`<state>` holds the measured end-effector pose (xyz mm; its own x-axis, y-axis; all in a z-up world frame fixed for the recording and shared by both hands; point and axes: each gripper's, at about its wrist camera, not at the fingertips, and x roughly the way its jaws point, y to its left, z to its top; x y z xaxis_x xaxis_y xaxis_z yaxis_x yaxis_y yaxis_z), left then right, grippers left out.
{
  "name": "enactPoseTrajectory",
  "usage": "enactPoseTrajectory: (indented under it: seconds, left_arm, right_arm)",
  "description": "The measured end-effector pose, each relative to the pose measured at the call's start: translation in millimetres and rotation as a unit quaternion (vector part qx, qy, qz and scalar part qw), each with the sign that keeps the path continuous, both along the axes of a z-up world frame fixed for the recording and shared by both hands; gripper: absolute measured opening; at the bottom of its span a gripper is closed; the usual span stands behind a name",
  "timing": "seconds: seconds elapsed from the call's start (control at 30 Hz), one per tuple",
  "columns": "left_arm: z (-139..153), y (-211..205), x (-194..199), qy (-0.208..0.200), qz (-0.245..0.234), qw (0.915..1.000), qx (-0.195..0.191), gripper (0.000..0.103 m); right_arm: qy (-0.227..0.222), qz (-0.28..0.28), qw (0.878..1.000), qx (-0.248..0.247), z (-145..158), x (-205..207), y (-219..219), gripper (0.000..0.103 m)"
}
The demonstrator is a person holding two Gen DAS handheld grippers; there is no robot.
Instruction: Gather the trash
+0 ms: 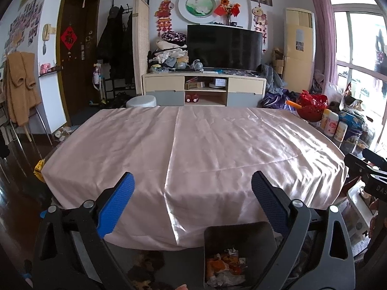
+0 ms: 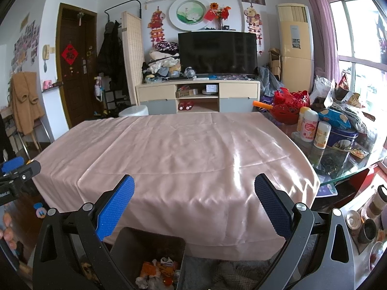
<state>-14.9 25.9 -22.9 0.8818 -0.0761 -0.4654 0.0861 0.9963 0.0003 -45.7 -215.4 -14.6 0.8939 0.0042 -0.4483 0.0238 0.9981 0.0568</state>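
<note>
The trash (image 2: pixel 157 271) lies in the dark bin (image 2: pixel 135 244) on the floor below the table's near edge: crumpled orange wrappers and white paper, light and soft I judge, easiest pinched by a loose fold. My left gripper (image 1: pixel 192 204) and right gripper (image 2: pixel 193 205) both hang spread wide, holding nothing. The pink tablecloth (image 2: pixel 169 157) ahead shows no litter. Bottles (image 2: pixel 308 125) and a red basket (image 2: pixel 290 106) crowd the table's right end, well apart from my reach.
</note>
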Motion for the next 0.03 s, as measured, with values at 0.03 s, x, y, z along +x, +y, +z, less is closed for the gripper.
enactPoseTrajectory:
  seconds: [0.03]
  left_arm:
    - [0.0, 0.2, 0.1, 0.000, 0.000, 1.0000, -0.001, 0.092]
  right_arm:
    - [-0.001, 0.000, 1.000, 0.000, 0.4, -0.9, 0.2, 0.100]
